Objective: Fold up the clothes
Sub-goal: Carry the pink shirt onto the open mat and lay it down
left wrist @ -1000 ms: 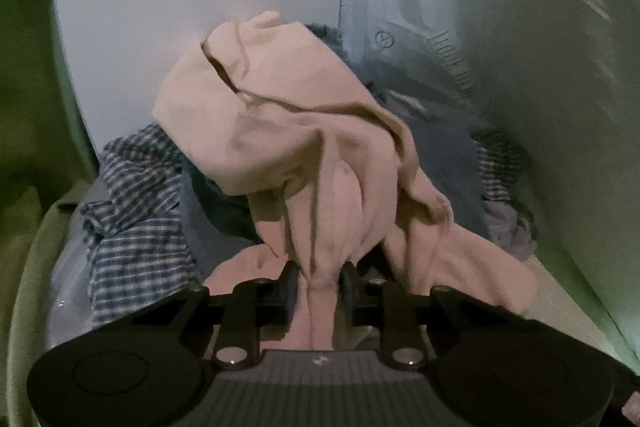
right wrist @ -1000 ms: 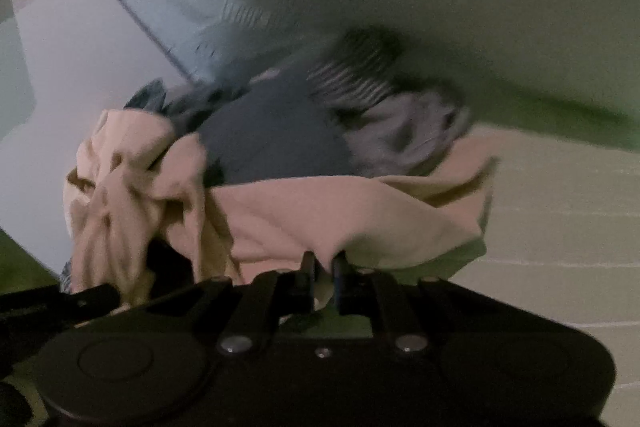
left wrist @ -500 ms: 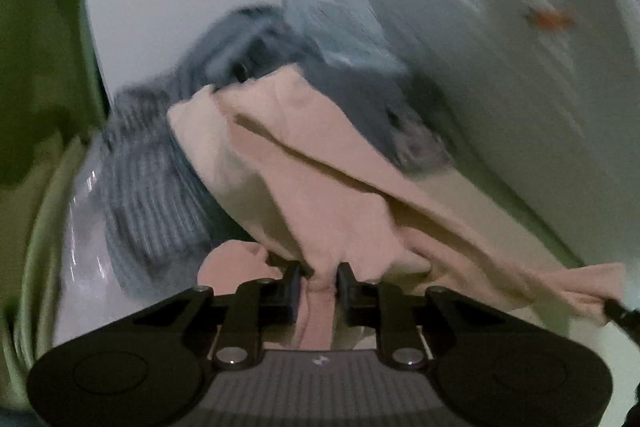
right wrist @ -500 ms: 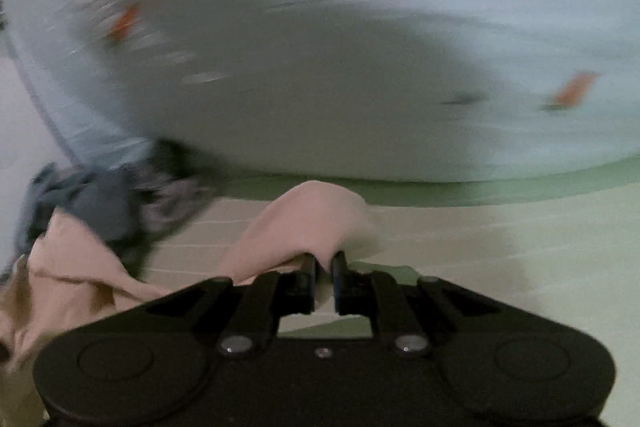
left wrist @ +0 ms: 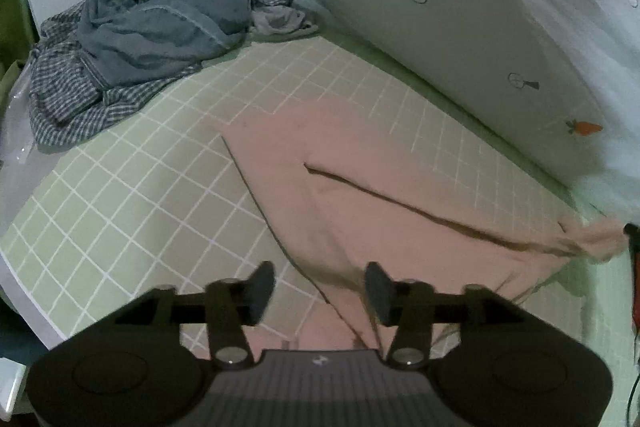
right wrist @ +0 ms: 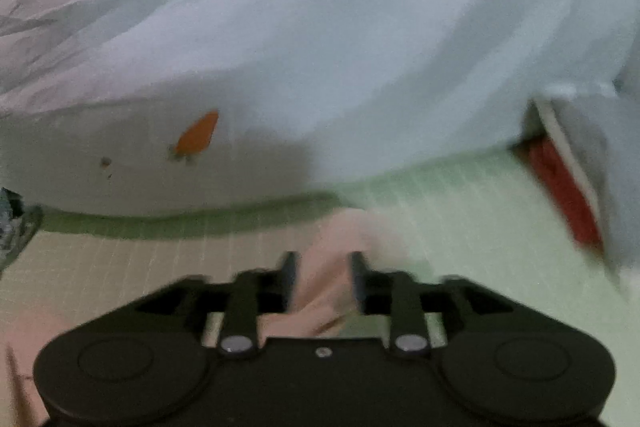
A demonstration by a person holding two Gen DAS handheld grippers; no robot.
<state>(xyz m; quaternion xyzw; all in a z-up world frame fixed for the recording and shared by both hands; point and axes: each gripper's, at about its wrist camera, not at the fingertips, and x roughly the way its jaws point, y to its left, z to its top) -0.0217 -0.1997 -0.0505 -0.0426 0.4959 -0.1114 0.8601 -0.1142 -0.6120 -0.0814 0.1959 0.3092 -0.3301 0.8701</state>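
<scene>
- The left gripper (left wrist: pixel 320 291), black with two fingers, is opening its jaws; an edge of the pale pink cloth garment (left wrist: pixel 360 195) is lying loosely between them, and the pads are not pressing on it.
- The right gripper (right wrist: pixel 323 281), also black, is opening as well, with a blurred bunch of the same pink garment (right wrist: pixel 340 255) sitting between its parted fingers, not pinched.
- The pink garment is lying spread across the light green gridded mat (left wrist: pixel 132 195), stretching from the left gripper toward the right edge of the left wrist view.
- Farther back on the left, a heap of other clothes is resting on the mat: a grey-blue top (left wrist: pixel 160 23) lying over a dark checked shirt (left wrist: pixel 68 99).
- Behind everything, a white sheet-like backdrop (left wrist: pixel 460 27) printed with a small orange carrot (left wrist: pixel 584 127) is rising along the mat's far edge.
</scene>
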